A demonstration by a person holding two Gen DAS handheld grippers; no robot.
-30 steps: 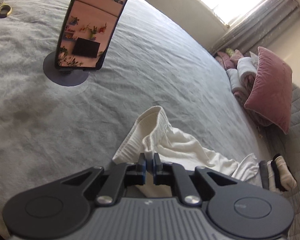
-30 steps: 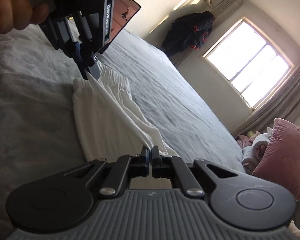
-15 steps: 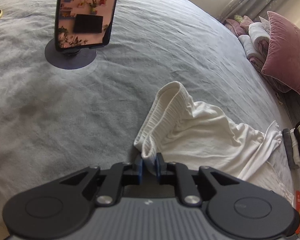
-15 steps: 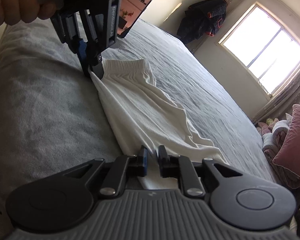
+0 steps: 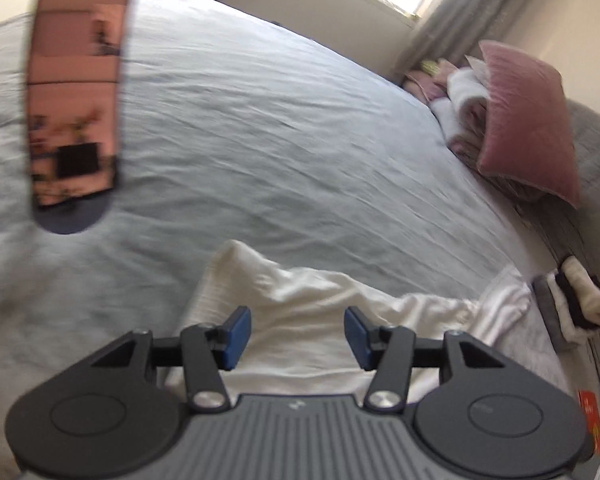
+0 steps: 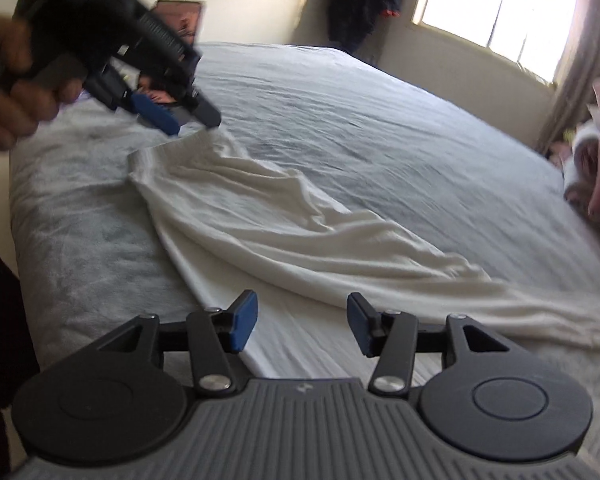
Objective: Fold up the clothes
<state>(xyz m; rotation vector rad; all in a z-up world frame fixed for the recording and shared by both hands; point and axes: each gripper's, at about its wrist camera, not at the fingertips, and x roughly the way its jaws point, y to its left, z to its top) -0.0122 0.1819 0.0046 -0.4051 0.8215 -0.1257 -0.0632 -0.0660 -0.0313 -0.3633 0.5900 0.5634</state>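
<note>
Grey, finely wrinkled bedding covers the bed [image 5: 284, 128], a broad soft plane that fills both views. Across its near edge lies the white garment [image 6: 284, 224], a soft knit stretched long and rumpled into shallow folds, with a ribbed, gathered band at its far end; the left wrist view shows that band bunched up into a peak just ahead of the camera, while the right wrist view shows the whole length lying along the mattress edge. Only the left wrist view takes in the pink velvety pillow [image 5: 528, 120] propped against a pile of folded pink and white laundry [image 5: 460, 100] at the bed's far side, a small stack of dark and cream folded items [image 5: 576, 304] beyond the garment's end, and a phone [image 5: 76, 92] upright on a round dark stand, its screen glowing pink. Only the right wrist view shows the bright window [image 6: 500, 4] and dark clothing [image 6: 364, 0] hanging by the wall. The left gripper [image 5: 296, 336] and the right gripper [image 6: 302, 326] both hang over the garment with blue pads spread and jaws opening, the cloth lying below the gap and pinched by neither. In the right wrist view a hand [image 6: 16, 84] carries the left gripper, blurred, above the ribbed band and partly masking the phone.
</note>
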